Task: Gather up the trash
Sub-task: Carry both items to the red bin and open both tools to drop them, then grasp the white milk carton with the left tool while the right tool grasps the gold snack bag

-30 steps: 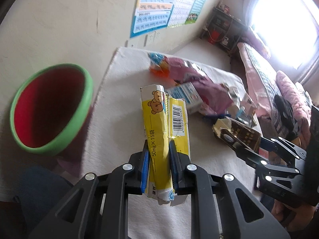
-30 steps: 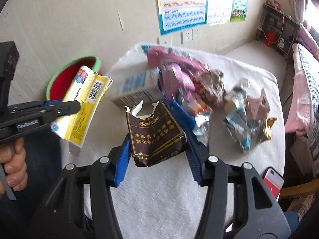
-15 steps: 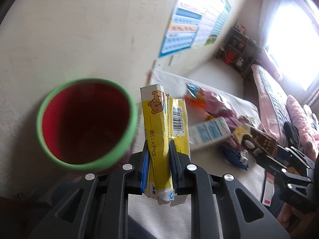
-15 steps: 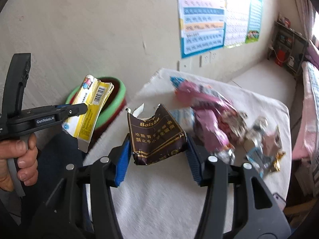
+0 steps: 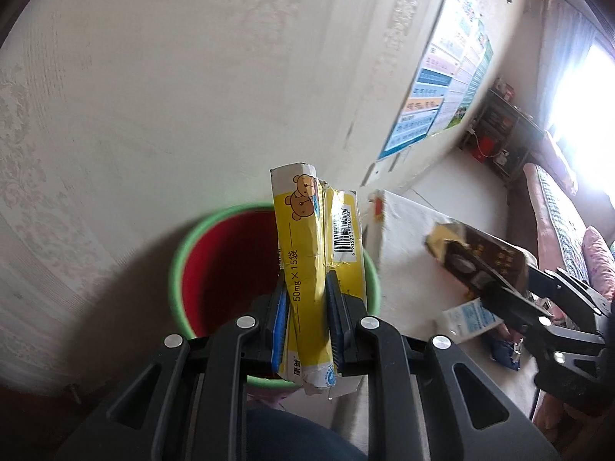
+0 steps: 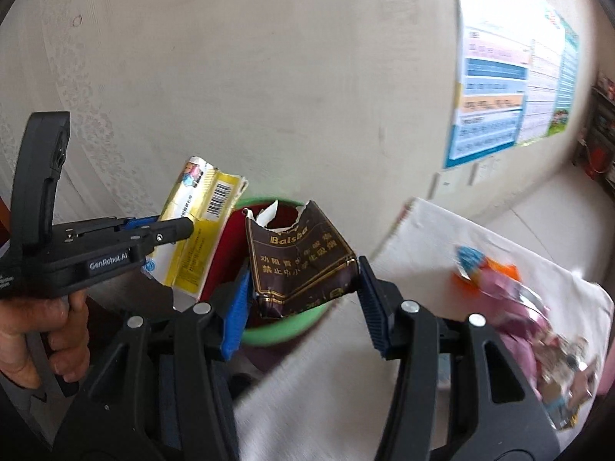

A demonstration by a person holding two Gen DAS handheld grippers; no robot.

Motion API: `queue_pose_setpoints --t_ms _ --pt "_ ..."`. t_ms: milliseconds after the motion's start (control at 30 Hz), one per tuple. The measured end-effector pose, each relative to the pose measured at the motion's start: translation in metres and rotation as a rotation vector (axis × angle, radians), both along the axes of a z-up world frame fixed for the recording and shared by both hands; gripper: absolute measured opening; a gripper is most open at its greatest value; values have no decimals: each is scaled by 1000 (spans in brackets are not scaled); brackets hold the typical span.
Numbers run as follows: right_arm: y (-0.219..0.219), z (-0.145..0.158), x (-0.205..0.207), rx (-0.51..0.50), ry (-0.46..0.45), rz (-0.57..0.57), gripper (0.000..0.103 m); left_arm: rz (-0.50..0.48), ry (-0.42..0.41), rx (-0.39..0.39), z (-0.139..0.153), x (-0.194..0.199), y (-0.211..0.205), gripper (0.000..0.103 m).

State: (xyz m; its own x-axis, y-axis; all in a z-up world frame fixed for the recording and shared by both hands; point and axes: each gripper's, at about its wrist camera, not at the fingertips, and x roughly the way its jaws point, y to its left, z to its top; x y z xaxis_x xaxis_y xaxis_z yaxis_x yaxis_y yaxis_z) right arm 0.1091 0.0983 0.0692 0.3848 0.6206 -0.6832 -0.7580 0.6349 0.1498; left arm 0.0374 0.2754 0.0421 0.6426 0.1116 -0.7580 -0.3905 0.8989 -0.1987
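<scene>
My left gripper is shut on a flattened yellow box with a bear print and a barcode, held upright over the red bin with a green rim. My right gripper is shut on a torn brown cigarette pack, also held over the bin. In the right wrist view the left gripper and the yellow box hang at the left, just beside the bin. In the left wrist view the right gripper with the brown pack is at the right.
A table under a white cloth carries pink, orange and foil wrappers and a small blue-white carton. The wall with posters is close behind the bin. A hand grips the left tool. A bed lies far right.
Both grippers have swung left from over the table to over the bin, each still holding its piece of trash. The bin now lies directly under the yellow box and the brown pack.
</scene>
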Motion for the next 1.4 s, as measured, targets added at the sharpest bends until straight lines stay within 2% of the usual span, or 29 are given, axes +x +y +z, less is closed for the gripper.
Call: queue_pose_setpoints --t_ms 300,400,433,467,533,600,667,833,1100,1400 --pt "64 -22 20 -44 24 40 51 37 19 -65 -19 3 47 17" --pt "78 -31 26 -71 39 46 52 58 26 -89 -27 8 59 22" --pt "82 -35 28 -85 41 46 57 65 25 -102 -29 10 64 37" --pt "86 -39 28 -108 49 51 62 73 18 -111 -29 11 67 61" --pt "85 -41 28 -111 50 48 73 96 -32 -116 -25 7 70 76" --pt "83 -42 25 -102 50 55 83 102 -54 -125 -23 5 71 82" --pt "79 -42 21 -106 40 51 86 117 -63 -122 -22 2 71 87" --pt "63 -40 13 -116 38 17 98 109 -58 -89 -19 -2 55 93" --pt "17 -34 -2 -140 52 -36 98 14 -39 -88 -18 1 8 95" --pt "-82 -21 -4 -144 40 -177 98 -105 -25 -92 -18 4 -54 95"
